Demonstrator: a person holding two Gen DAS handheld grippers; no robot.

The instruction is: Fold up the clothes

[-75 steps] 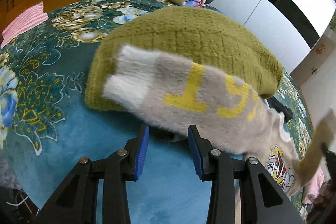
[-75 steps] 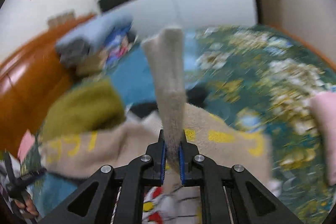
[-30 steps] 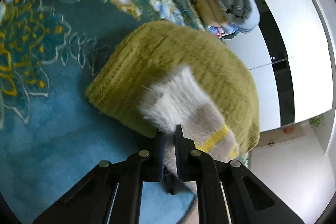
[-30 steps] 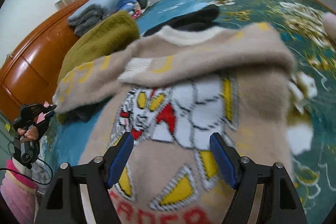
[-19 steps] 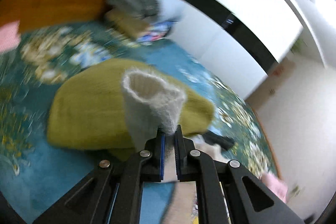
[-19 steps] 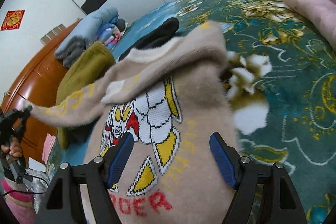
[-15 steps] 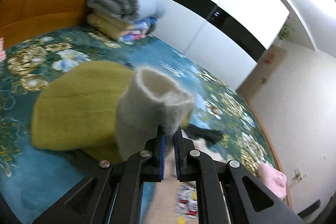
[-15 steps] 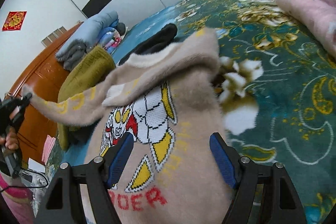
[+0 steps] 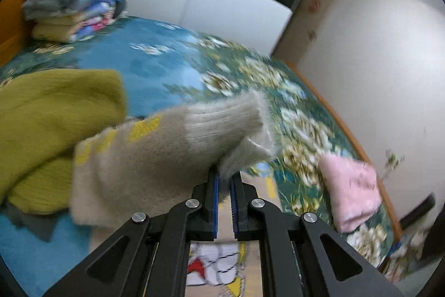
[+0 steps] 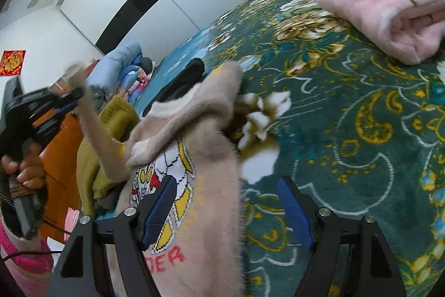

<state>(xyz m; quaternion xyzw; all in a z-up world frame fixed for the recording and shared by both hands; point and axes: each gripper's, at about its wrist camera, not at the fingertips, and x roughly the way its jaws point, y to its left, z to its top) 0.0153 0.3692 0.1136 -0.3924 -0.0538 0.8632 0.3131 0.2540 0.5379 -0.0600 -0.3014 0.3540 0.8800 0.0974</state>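
The left hand-held gripper point(image 9: 224, 180) pinches the sweater's point(image 10: 200, 213) sleeve cuff point(image 9: 225, 127); the right hand-held gripper point(image 10: 226, 210) hangs wide open over the sweater's body.

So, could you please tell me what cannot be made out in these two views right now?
- Left wrist view: the sweater's chest print is mostly hidden behind the left gripper, shut on the sleeve cuff.
- Left wrist view: the folded stack is motion-blurred.
- Right wrist view: the red lettering is partly covered by the open right gripper.
- Right wrist view: the pink garment is cut off by the edge.
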